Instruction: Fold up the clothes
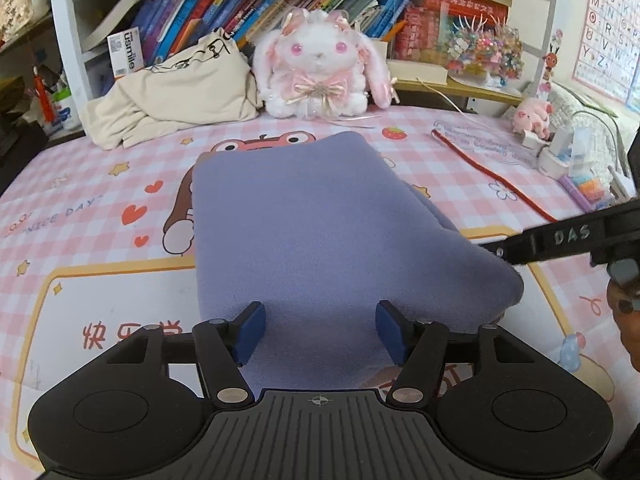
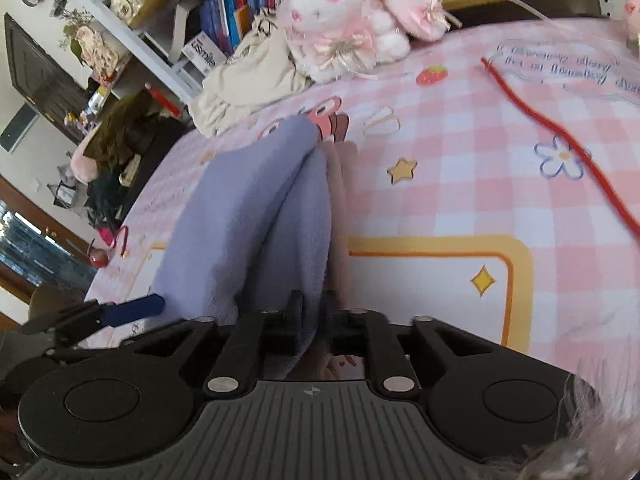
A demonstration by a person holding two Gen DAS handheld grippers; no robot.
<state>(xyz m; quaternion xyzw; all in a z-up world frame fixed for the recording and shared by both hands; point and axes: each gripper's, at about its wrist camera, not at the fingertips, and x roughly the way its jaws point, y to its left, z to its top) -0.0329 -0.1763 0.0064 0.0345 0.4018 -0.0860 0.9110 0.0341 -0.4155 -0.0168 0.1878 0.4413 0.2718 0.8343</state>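
Left wrist view shows the left gripper (image 1: 320, 332) with its jaws apart, and its two blue pads (image 1: 251, 332) stand free, one on each side of the near edge of the folded lavender garment (image 1: 320, 220). The cloth lies between the pads and stretches away ahead of them, but the pads do not press on it. The garment rests flat on the pink checked sheet (image 1: 100, 208). Beyond the far end of the garment sits a white plush rabbit (image 1: 320, 64), and to the left of it lies a crumpled cream cloth (image 1: 172, 92). To the right of the jaws a red cord (image 1: 496, 176) runs across the sheet, well apart from the garment.

From the right wrist view, the right gripper (image 2: 316, 320) has the right edge of the lavender garment (image 2: 256, 220) between its jaws, and a fold of the cloth rises ahead of them. The jaws are only a little apart; whether the pads press on the cloth I cannot tell, because they are hidden. The left gripper's blue pad (image 2: 136, 309) appears at the left of these jaws, just beside the garment.
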